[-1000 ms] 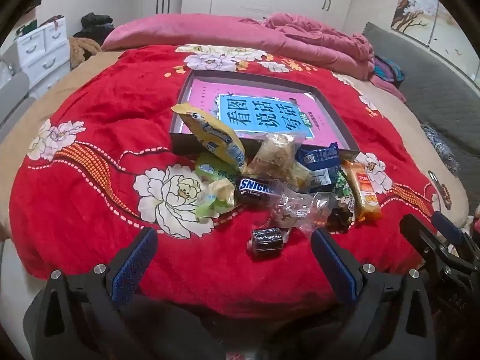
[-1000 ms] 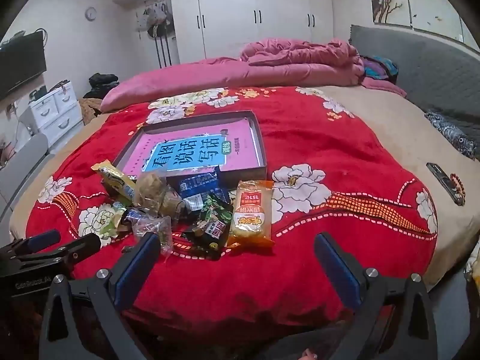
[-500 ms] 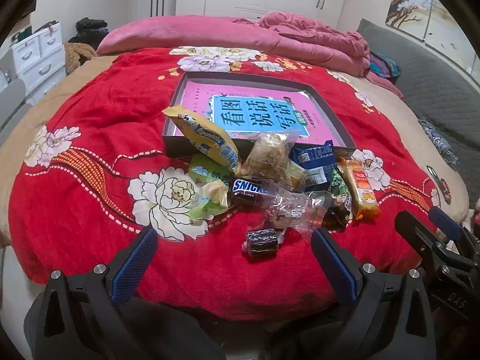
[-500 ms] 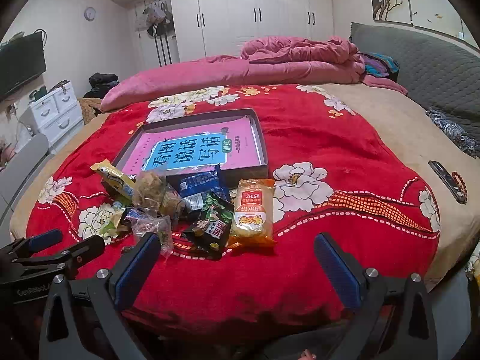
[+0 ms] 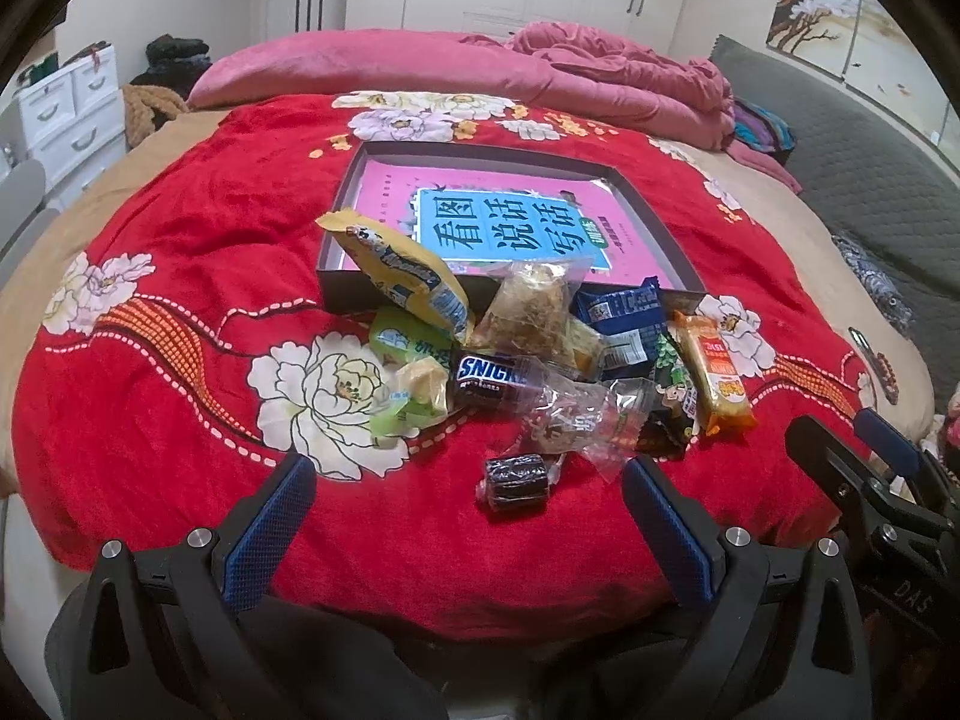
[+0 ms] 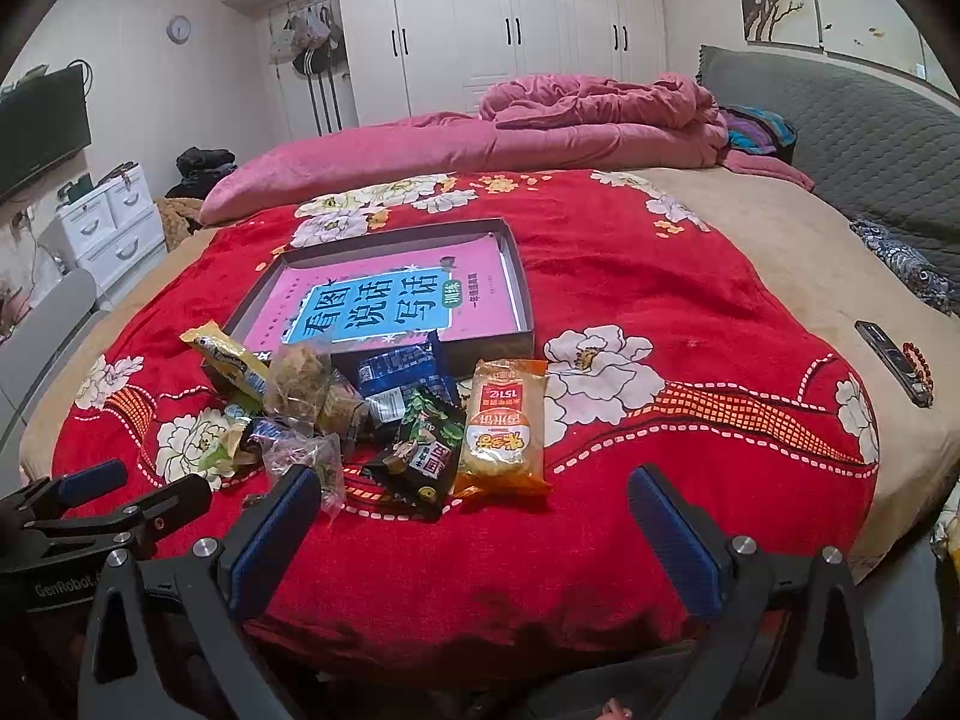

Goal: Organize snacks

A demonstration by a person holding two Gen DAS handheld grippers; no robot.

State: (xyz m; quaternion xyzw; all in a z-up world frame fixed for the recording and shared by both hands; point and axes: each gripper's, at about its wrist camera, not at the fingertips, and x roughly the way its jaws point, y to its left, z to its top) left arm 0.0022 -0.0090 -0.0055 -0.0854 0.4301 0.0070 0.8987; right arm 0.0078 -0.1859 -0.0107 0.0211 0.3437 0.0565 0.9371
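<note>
Snacks (image 5: 540, 360) heaped near tray (image 5: 360, 294), presumably for sorting; left gripper (image 5: 468, 516) and right gripper (image 6: 474, 516) spread apart, empty.

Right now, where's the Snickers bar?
In the left wrist view the Snickers bar lies mid-pile on the red blanket, between the green candy packets to its left and a clear crinkly wrapper to its right.

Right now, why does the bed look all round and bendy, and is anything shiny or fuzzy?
Left wrist view: the fisheye lens bulges the red flowered blanket and darkens the corners; the clear crinkly plastic wrapper catches glare; the open left tongs look sharp. Right wrist view: same bending; the glossy white wardrobe doors reflect ceiling light; the open right tongs throw no clear shadow.
</note>
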